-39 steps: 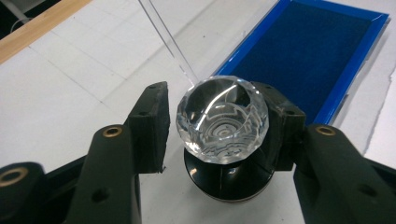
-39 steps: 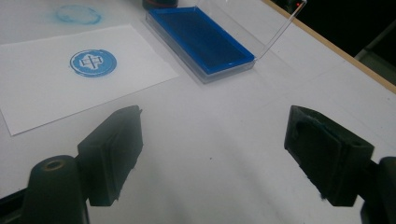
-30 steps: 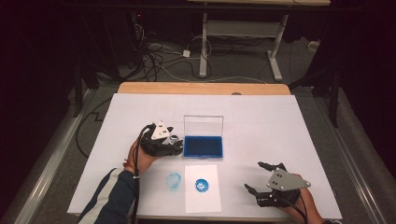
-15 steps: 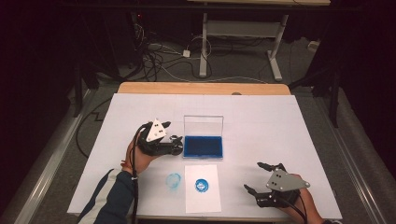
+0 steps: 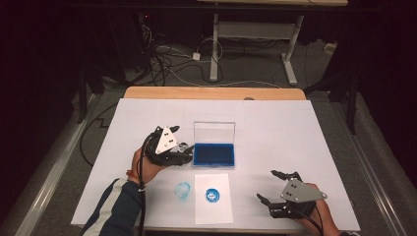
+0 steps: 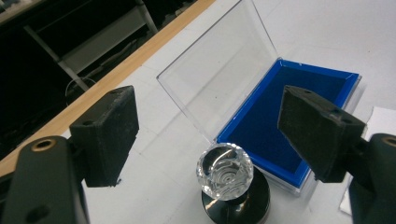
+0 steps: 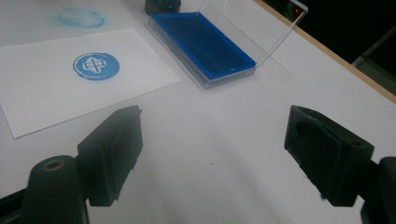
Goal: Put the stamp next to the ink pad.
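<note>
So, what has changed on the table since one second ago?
The left gripper has just been opening and rose off the stamp, which stands free beside the ink pad box. The right gripper, open, the stamped paper and the box stayed.

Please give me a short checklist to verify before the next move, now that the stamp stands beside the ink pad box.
1. Stamp stands upright on the table, left of the ink pad box: ok.
2. Left gripper has let go; its jaws have just been opening and stand apart from the stamp's clear knob: ok.
3. Box lid is open: ok.
4. Paper carries one clear blue print: ok.
5. Blue smudge on the table beside the paper: not ok.
6. Right gripper open, nothing between its jaws: ok.
</note>
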